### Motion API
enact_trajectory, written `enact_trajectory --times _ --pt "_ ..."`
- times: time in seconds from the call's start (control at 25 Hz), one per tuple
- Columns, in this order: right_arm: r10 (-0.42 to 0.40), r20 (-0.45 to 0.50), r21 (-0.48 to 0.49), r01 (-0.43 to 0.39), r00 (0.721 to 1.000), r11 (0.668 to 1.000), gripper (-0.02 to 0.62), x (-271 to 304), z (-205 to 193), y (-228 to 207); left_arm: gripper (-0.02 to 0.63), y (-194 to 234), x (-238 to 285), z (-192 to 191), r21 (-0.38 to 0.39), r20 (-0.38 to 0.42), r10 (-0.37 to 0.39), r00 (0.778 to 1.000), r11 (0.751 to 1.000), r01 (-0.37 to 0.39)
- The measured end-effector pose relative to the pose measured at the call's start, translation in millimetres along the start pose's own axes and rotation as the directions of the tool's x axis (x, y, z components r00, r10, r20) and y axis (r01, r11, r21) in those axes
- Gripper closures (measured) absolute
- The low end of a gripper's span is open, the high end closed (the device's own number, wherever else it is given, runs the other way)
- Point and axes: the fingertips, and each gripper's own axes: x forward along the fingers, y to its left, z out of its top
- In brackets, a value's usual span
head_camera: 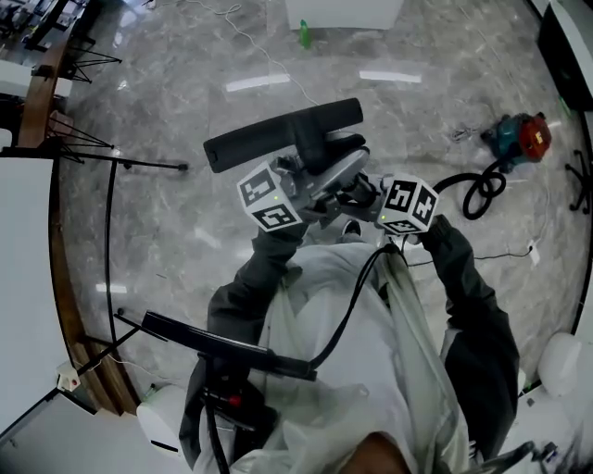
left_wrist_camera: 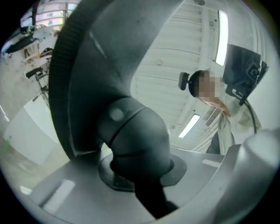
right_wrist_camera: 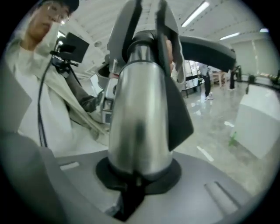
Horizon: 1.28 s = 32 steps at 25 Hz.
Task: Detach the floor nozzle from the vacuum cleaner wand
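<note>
While the person holds the vacuum parts up in front of the chest, the left gripper is clamped on the dark grey elbow of the floor nozzle, and the right gripper is clamped round the silver wand. Nozzle and wand hang in the air between the two marker cubes, above the grey marble floor. The nozzle's long black head lies farthest from the person. The left gripper's jaws cover the place where elbow and wand meet, so I cannot tell whether the two are still joined.

On the floor to the right lies one red and teal vacuum cleaner body, with one black hose looped beside it. One green bottle stands far off near a white box, and a white cable snakes toward it. Three tripod stands show along the left side. Nothing on the floor touches the nozzle or the wand. A black cable runs from the grippers down across the person's pale jacket.
</note>
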Motion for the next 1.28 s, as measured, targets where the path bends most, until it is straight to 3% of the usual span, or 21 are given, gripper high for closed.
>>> enact_trajectory --times 0.04,0.12,0.28,0.36,0.4,0.44,0.48,0.56,0.64,0.68,0.72,0.8,0.88,0.96,1.0,1.04,1.12,1.16,1.2,1.24,1.28 --pt "-0.100 0.003 -0.001 0.100 0.995 0.995 0.555 3.7 1.8 -8.4 0.532 5.0 -2.7 1.4 0.003 0.000 0.041 0.999 0.999 -0.041" --pt "-0.302 0.009 -0.009 0.302 0.953 0.953 0.555 6.9 7.2 -21.9 0.537 7.8 -7.0 4.7 0.017 -0.012 0.088 0.996 0.996 -0.087" --pt "-0.619 0.018 -0.025 0.619 0.785 0.785 0.557 2.5 14.7 -45.4 0.539 13.6 -13.8 10.2 0.029 -0.026 0.167 0.986 0.986 -0.166" --pt "-0.702 0.006 -0.031 0.702 0.712 0.711 0.557 2.7 14.3 -54.7 0.538 22.2 -20.2 11.4 0.024 -0.027 0.227 0.974 0.974 -0.226" --pt "-0.717 -0.003 -0.034 0.717 0.697 0.696 0.557 4.6 13.4 -55.8 0.538 24.3 -24.2 11.7 0.022 -0.026 0.242 0.970 0.970 -0.242" --pt "-0.709 -0.006 -0.040 0.708 0.705 0.705 0.557 8.4 13.4 -53.7 0.538 23.1 -28.2 12.6 0.023 -0.023 0.236 0.971 0.972 -0.235" --pt "-0.673 0.001 -0.048 0.673 0.739 0.738 0.557 14.0 15.0 -47.7 0.537 17.3 -31.8 14.5 0.031 -0.018 0.200 0.980 0.979 -0.199" --pt "-0.501 0.029 -0.072 0.502 0.865 0.862 0.555 26.8 21.1 -22.2 0.532 -8.0 -36.8 20.1 0.061 -0.011 0.052 0.999 0.997 -0.052" --pt "-0.224 0.028 -0.089 0.226 0.974 0.970 0.552 30.9 22.3 12.2 0.531 -38.4 -37.0 19.8 0.071 -0.024 -0.112 0.993 0.991 0.113" --pt "-0.083 0.016 -0.085 0.084 0.996 0.993 0.552 28.4 20.2 27.1 0.531 -50.2 -34.8 17.0 0.058 -0.031 -0.180 0.983 0.982 0.182" --pt "0.038 0.004 -0.075 -0.038 0.999 0.996 0.552 24.4 17.9 38.5 0.531 -57.8 -31.8 14.6 0.042 -0.031 -0.231 0.972 0.972 0.232" --pt "0.166 -0.004 -0.046 -0.166 0.986 0.985 0.552 19.0 16.4 46.9 0.531 -56.8 -27.4 14.6 0.016 -0.015 -0.251 0.968 0.968 0.251" --pt "0.089 0.001 -0.026 -0.089 0.996 0.996 0.557 22.9 18.9 34.0 0.531 -36.5 -28.2 21.0 0.015 0.013 -0.149 0.989 0.989 0.149" --pt "-0.136 0.007 -0.016 0.136 0.991 0.991 0.557 30.6 22.3 11.0 0.531 -15.9 -32.2 25.4 0.027 0.017 -0.014 1.000 1.000 0.014" --pt "-0.269 0.010 -0.013 0.269 0.963 0.963 0.558 33.0 24.1 -0.7 0.535 -8.3 -34.5 25.5 0.030 0.003 0.046 0.999 0.998 -0.046" --pt "-0.398 0.011 -0.012 0.398 0.917 0.917 0.558 33.5 25.5 -12.1 0.536 -1.5 -37.0 25.3 0.032 -0.012 0.104 0.995 0.994 -0.103" --pt "-0.602 0.010 -0.009 0.602 0.798 0.798 0.558 32.2 27.6 -31.6 0.537 12.5 -42.8 26.0 0.037 -0.039 0.225 0.974 0.974 -0.223" --pt "-0.660 0.012 -0.006 0.660 0.751 0.751 0.558 32.7 29.1 -38.3 0.537 19.0 -45.9 26.9 0.043 -0.050 0.280 0.959 0.960 -0.278" --pt "-0.684 0.019 -0.003 0.685 0.729 0.729 0.558 34.7 30.8 -41.8 0.537 23.3 -48.5 27.9 0.050 -0.058 0.315 0.947 0.949 -0.312" --pt "-0.679 0.030 -0.006 0.679 0.734 0.734 0.558 37.4 33.0 -41.8 0.537 23.0 -49.8 29.3 0.060 -0.061 0.315 0.947 0.948 -0.312" --pt "-0.645 0.048 -0.017 0.646 0.763 0.763 0.558 40.3 35.6 -37.6 0.537 16.5 -49.4 31.3 0.074 -0.061 0.273 0.960 0.960 -0.269"
